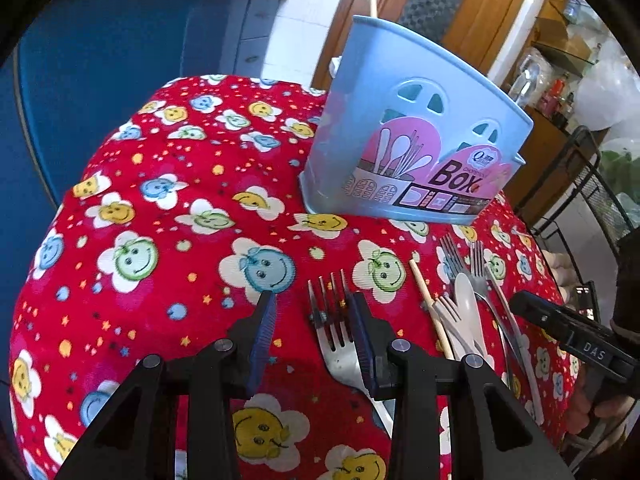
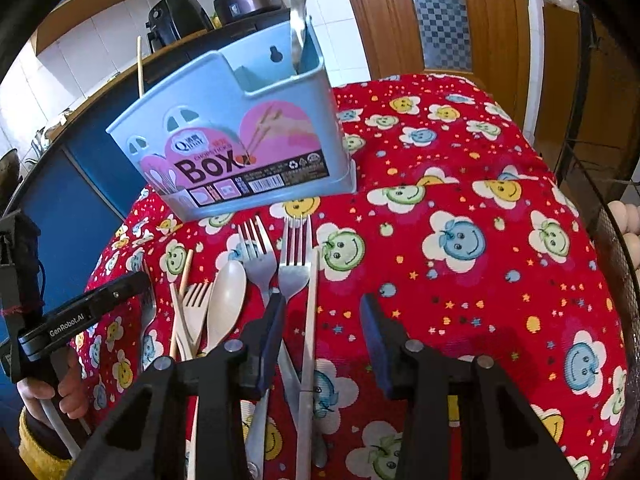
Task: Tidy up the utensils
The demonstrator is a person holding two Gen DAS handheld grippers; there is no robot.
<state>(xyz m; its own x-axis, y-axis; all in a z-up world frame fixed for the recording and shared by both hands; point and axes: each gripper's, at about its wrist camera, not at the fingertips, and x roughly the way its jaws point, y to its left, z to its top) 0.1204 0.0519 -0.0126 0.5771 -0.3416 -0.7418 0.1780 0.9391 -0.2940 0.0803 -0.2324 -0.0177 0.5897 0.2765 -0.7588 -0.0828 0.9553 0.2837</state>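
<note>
Lying on a red smiley-print cloth [image 2: 460, 184] before the blue utensil box [image 2: 240, 136], metal forks [image 2: 294, 256], a pale spoon [image 2: 226, 300] and chopsticks [image 2: 310, 320] are seen. The left gripper [image 1: 312, 304] is held open beside one fork [image 1: 334, 332], nothing pinched. The right gripper [image 2: 322, 300] is held open around a chopstick, untouched.

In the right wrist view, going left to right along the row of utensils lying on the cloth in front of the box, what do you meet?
Wooden chopstick → beige plastic fork → beige plastic spoon → first metal fork → second metal fork → pale chopstick.
</note>
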